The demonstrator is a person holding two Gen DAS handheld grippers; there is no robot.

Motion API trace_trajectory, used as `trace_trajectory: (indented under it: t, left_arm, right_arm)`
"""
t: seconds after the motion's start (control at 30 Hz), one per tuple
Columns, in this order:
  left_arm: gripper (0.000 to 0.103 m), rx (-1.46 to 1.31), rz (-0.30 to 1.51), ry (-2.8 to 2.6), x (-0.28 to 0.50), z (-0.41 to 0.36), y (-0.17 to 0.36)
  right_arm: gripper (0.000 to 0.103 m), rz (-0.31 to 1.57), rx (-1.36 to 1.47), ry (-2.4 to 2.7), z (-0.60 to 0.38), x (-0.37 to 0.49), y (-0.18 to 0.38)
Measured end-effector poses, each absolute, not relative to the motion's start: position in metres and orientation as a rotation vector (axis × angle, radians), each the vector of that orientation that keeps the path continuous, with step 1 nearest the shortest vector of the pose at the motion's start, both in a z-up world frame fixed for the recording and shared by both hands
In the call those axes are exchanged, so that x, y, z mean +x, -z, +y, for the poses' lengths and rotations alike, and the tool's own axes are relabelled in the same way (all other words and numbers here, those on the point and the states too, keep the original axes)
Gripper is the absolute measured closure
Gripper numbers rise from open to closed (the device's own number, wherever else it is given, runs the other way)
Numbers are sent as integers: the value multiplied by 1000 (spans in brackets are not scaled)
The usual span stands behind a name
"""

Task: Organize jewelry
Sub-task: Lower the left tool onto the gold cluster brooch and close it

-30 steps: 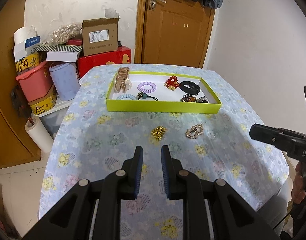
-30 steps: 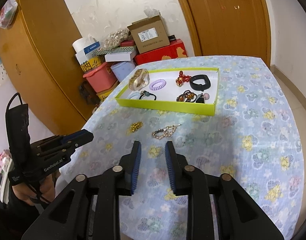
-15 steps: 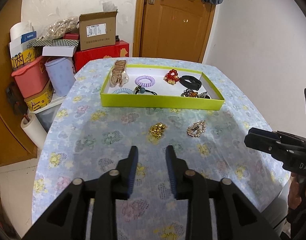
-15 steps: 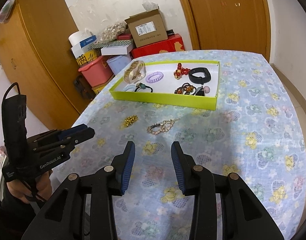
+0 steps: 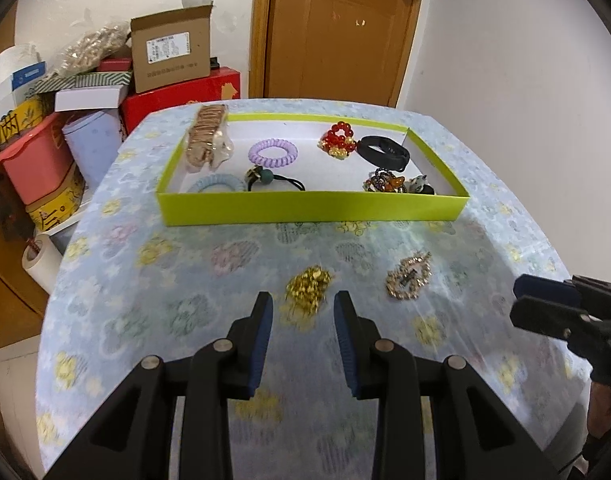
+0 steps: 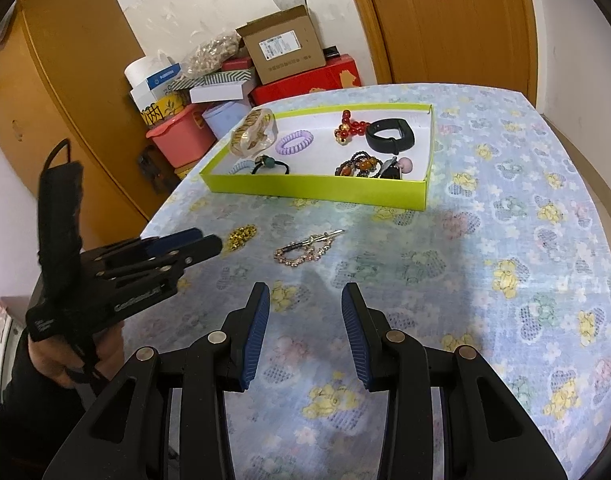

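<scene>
A lime-green tray at the back of the table holds several hair ties, bracelets and clips. Two pieces lie loose on the floral cloth in front of it: a gold cluster and a rhinestone clip. My left gripper is open and empty, its jaws either side of the gold cluster and just short of it. My right gripper is open and empty, above the cloth short of the rhinestone clip.
Beyond the table's left edge stand stacked boxes, a pink tub and a paper roll. A wooden door is behind the table. The floral cloth stretches to the right of the tray.
Both grippers have opened wider. The left gripper has moved forward and down towards the gold cluster. The right gripper has moved forward towards the rhinestone clip.
</scene>
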State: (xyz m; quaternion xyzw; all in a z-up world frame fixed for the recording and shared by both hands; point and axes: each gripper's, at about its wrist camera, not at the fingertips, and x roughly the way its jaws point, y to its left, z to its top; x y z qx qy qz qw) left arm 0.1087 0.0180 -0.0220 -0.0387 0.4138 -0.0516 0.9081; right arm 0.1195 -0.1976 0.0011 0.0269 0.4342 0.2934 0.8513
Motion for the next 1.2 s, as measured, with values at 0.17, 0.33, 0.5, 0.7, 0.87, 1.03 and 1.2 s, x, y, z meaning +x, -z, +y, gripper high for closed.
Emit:
trace_trajectory:
  t: [0.17, 0.33, 0.5, 0.7, 0.87, 1.03, 1.2]
  left_arm:
    - [70, -78, 887, 121, 124, 14, 34]
    - [70, -19, 890, 127, 128, 4, 34]
    - [92, 31, 889, 107, 128, -2, 34]
    - [98, 1, 873, 106, 125, 4, 31]
    - [103, -35, 858, 108, 118, 11, 29]
    - [103, -49, 844, 114, 112, 16, 26]
    - [103, -71, 842, 117, 108, 25, 25]
  right_arm:
    - [64, 930, 57, -610, -196, 129, 5]
    - [64, 940, 56, -610, -192, 136, 10]
    - [64, 944, 55, -611, -189, 141, 13]
    - [64, 958, 46, -612, -183, 148, 19]
    - [64, 972, 49, -613, -178, 160, 25]
    - [64, 971, 48, -610, -174, 173, 26]
    - [64, 947, -21, -653, -169, 191, 24]
